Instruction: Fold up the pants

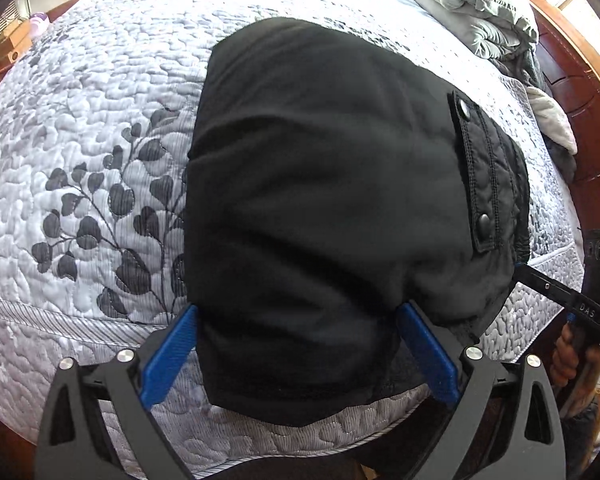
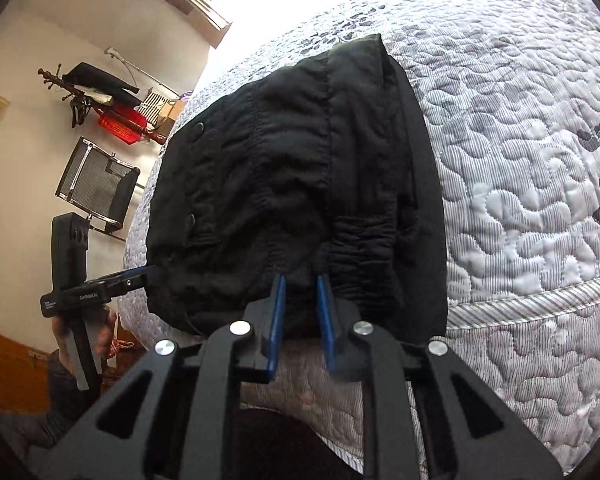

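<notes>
Two grippers at near edge of folded black pants (image 1: 320,208) on quilted bed (image 1: 80,160). Left gripper (image 1: 296,322) wide open, straddling bundle w/o pinching. Right gripper (image 2: 301,288) nearly closed at waistband edge (image 2: 360,236); can't tell if cloth caught. Risk: top layer dragged, fold undone. Waistband only in right view; pocket flap (image 1: 476,176) clearer in left.

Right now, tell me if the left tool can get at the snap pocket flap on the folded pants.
Probably yes. The left tool stands open astride the near edge of the pants, and the pocket flap lies uncovered on top toward the right tool; nothing lies between them.
</notes>
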A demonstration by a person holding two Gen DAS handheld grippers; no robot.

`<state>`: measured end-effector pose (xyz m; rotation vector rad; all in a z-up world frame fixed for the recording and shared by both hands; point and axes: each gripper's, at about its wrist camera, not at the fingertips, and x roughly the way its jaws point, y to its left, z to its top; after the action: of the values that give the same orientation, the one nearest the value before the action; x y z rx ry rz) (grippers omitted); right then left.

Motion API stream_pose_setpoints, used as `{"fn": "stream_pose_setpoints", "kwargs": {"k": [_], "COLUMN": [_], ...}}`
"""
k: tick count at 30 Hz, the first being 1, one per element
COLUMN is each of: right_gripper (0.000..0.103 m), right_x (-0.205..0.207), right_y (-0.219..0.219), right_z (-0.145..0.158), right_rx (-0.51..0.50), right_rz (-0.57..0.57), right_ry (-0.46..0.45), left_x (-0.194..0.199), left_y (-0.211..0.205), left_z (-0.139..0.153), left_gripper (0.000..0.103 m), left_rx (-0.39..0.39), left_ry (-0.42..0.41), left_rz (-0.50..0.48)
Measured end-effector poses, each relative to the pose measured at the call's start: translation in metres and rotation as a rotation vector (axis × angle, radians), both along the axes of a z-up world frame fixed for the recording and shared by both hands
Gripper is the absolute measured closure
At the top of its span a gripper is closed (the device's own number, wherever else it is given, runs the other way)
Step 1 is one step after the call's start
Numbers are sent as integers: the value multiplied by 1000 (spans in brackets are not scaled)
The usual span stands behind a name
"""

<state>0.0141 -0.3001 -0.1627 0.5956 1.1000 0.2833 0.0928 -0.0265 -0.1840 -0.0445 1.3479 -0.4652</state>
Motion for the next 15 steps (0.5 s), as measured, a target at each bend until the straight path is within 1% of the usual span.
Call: {"fn": "stream_pose_setpoints", "kwargs": {"k": [1, 3, 4, 6, 7, 8, 10, 12, 13, 15], "right_gripper": [83, 70, 56, 54, 51, 46, 41, 37, 32, 30], "right_x": [-2, -5, -8, -13, -14, -15, -16, -17, -17, -16], "right_y": [-2, -4, -5, -13, -18, -23, -35, -43, -47, -50], "right_z": [4, 14, 19, 27, 28, 29, 25, 17, 12, 4], "right_rx": [-6, -36, -65, -103, -108, -111, -104, -63, -26, 14], "right_rz": [4, 2, -7, -17, -26, -37, -58, -66, -64, -60], "right_ry": [-10, -31, -43, -59, -57, -54, -40, -26, -14, 8], "left_x": [1, 3, 4, 5, 6, 6, 8, 8, 8, 9], "left_y": [6, 20, 26, 37, 42, 45, 50, 53, 56, 60], "left_z": [4, 10, 12, 14, 13, 10, 3, -7, -11, -14], "left_gripper": [5, 4, 4, 4, 4, 4, 4, 4, 4, 4], "left_rx": [-24, -59, -63, -52, -50, -50, -54, -69, -77, -113], "left_ry": [7, 10, 6, -6, -3, 9, 38, 69, 80, 102], "left_rz": [14, 34, 41, 52, 50, 48, 50, 45, 48, 65]}}
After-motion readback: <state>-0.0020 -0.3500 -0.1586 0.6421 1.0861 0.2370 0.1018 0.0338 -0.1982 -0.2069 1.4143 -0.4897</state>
